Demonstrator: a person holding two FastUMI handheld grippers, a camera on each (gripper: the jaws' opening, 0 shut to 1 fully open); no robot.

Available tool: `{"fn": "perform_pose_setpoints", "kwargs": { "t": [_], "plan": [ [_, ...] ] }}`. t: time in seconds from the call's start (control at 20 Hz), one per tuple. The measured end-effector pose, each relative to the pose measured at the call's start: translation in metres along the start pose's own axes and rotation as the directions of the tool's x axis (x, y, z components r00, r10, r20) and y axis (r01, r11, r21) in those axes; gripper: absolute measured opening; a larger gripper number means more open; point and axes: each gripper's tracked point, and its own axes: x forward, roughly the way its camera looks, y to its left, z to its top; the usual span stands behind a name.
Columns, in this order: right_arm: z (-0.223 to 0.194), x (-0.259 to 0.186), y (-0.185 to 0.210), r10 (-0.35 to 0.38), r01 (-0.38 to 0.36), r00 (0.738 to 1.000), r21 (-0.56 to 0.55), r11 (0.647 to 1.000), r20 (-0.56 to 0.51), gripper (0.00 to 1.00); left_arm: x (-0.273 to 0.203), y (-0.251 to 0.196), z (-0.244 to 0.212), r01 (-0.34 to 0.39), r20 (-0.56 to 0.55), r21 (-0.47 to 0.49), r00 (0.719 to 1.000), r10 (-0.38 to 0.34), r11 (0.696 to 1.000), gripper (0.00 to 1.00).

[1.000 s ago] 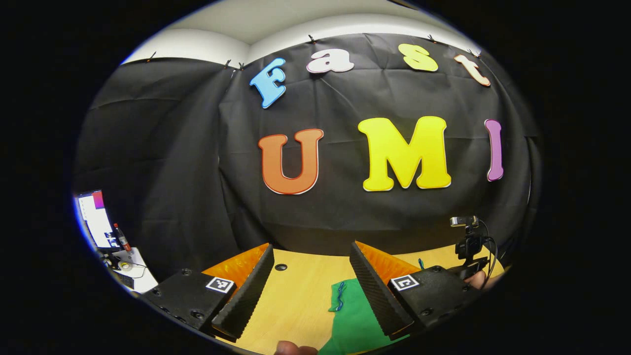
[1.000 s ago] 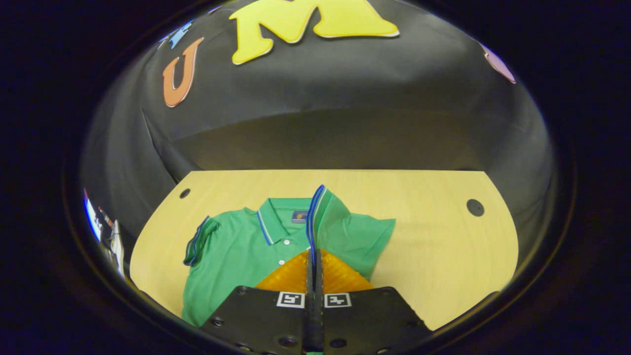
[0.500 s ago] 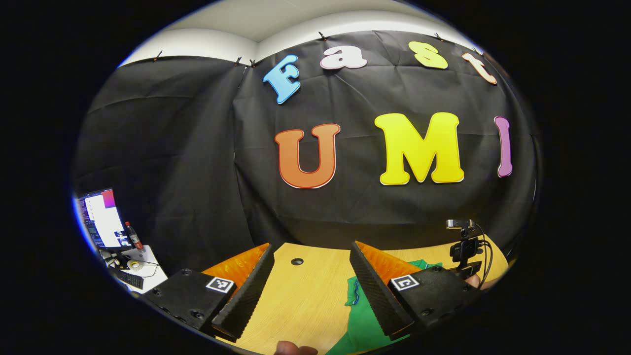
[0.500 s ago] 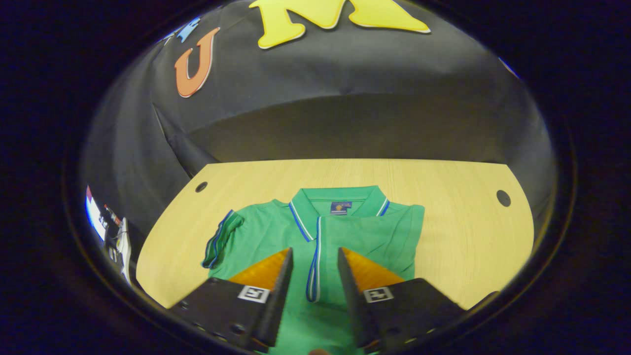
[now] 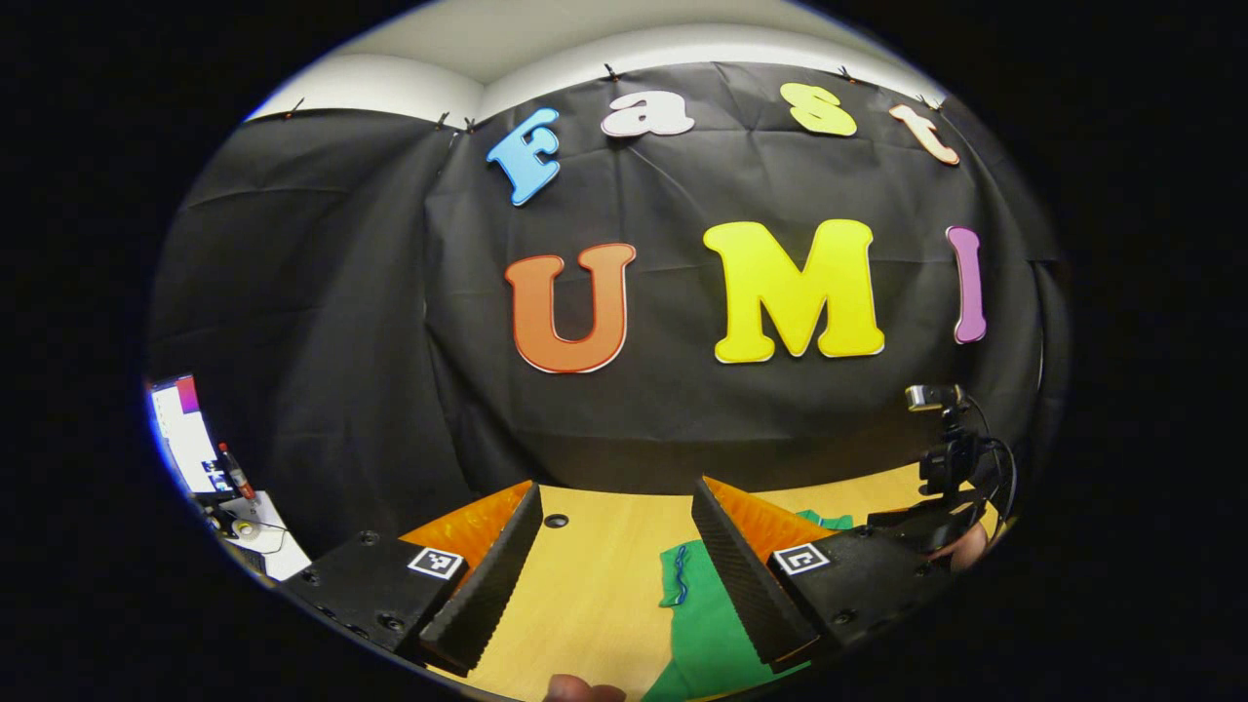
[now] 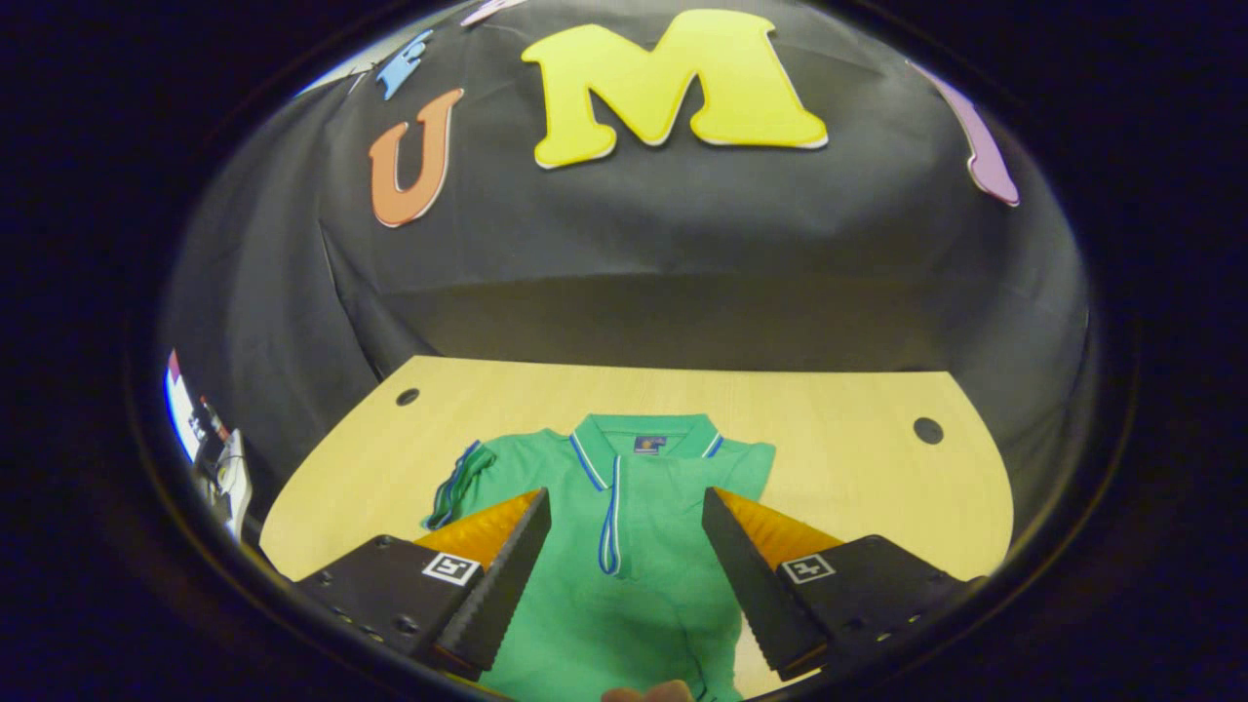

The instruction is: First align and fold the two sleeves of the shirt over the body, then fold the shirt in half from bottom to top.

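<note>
Shirt (image 6: 624, 546), a green polo, is lying flat on the wooden table (image 6: 858, 468), collar (image 6: 643, 439) towards the far edge. In the right gripper view, one sleeve is lying folded across the body with its striped cuff (image 6: 610, 517) running down the middle; the other sleeve (image 6: 458, 483) is sticking out to the side, bunched. My right gripper (image 6: 624, 575) is hanging above the chest with its fingers spread, gripping nothing. My left gripper (image 5: 609, 575) is likewise standing wide and empty, pointing mostly at the booth wall, with the loose sleeve (image 5: 682, 575) lying just beside one finger. I am judging the fabric light, soft and limp, liable to sag and wrinkle when lifted. I would be taking the loose sleeve at its banded cuff, where the doubled hem gives firmer purchase.
</note>
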Motion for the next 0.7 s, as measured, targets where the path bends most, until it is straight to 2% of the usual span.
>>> {"fn": "perform_pose_setpoints", "kwargs": {
  "t": [0.2,0.25,0.3,0.35,0.45,0.65,0.7],
  "plan": [
    [0.015,-0.064,-0.002,-0.020,0.021,0.997,-0.014,1.000,0.076,0.96,0.022,-0.028,-0.024,0.089,-0.030,-0.014,0.996,-0.089,0.996,0.99],
    [0.019,-0.080,-0.003,-0.026,0.027,0.995,-0.010,1.000,0.092,0.92,0.028,-0.035,-0.034,0.109,-0.048,-0.014,0.993,-0.110,0.994,0.99],
    [0.021,-0.096,-0.004,-0.033,0.034,0.994,-0.007,0.999,0.107,0.96,0.036,-0.042,-0.044,0.133,-0.062,-0.020,0.989,-0.134,0.991,0.99],
    [0.023,-0.112,-0.005,-0.044,0.045,0.992,-0.007,0.999,0.122,0.92,0.042,-0.048,-0.053,0.153,-0.079,-0.032,0.985,-0.155,0.988,0.99],
    [0.027,-0.140,-0.009,-0.067,0.069,0.986,-0.009,0.998,0.151,0.96,0.056,-0.058,-0.072,0.189,-0.103,-0.046,0.976,-0.193,0.981,1.00],
    [0.029,-0.177,-0.019,-0.106,0.110,0.979,-0.016,0.994,0.174,0.95,0.092,-0.062,-0.121,0.205,-0.175,0.007,0.964,-0.201,0.979,1.00],
    [0.032,-0.183,-0.022,-0.117,0.122,0.977,-0.021,0.992,0.180,0.92,0.100,-0.063,-0.135,0.205,-0.198,0.007,0.960,-0.199,0.979,1.00]
  ]
}}
